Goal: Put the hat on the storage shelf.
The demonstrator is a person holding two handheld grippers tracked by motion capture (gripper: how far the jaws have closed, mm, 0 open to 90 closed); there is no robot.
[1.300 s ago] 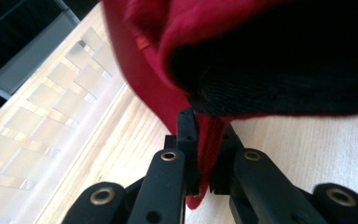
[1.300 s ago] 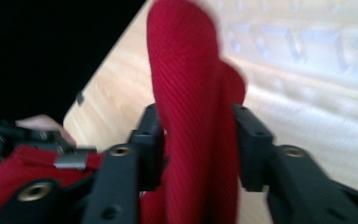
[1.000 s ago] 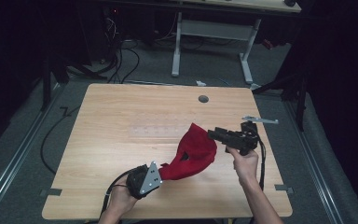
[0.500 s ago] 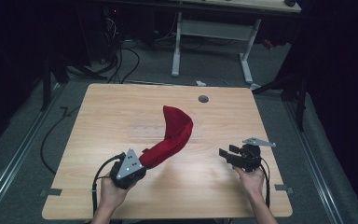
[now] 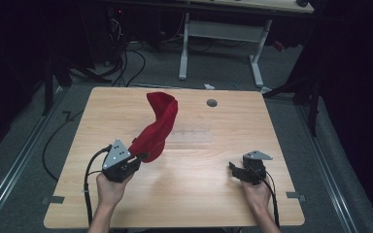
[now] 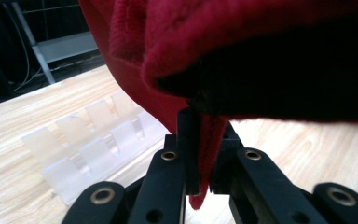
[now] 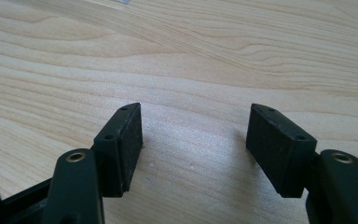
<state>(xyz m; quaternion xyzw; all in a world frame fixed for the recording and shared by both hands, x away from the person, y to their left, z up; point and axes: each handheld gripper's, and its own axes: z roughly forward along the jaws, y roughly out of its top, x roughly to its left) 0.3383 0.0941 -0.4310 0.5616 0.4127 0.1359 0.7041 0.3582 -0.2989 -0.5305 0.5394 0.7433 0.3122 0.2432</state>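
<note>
A pale wooden table is carrying a clear ridged plastic rack lying just beyond the red cloth. The soft, fuzzy cloth is rearing up in a curved fold over the table's left half. The left gripper is pinching its lower edge tight. The right gripper is hovering spread wide, holding nothing.

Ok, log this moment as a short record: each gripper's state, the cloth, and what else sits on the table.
left gripper: shut on the red cloth, holding it lifted
right gripper: open, empty, low over the bare wood
red cloth: hangs up and away from the left gripper, clear of the right
table: light wood, round grey cap near far edge
clear rack: translucent slotted piece on the table by the cloth
</note>
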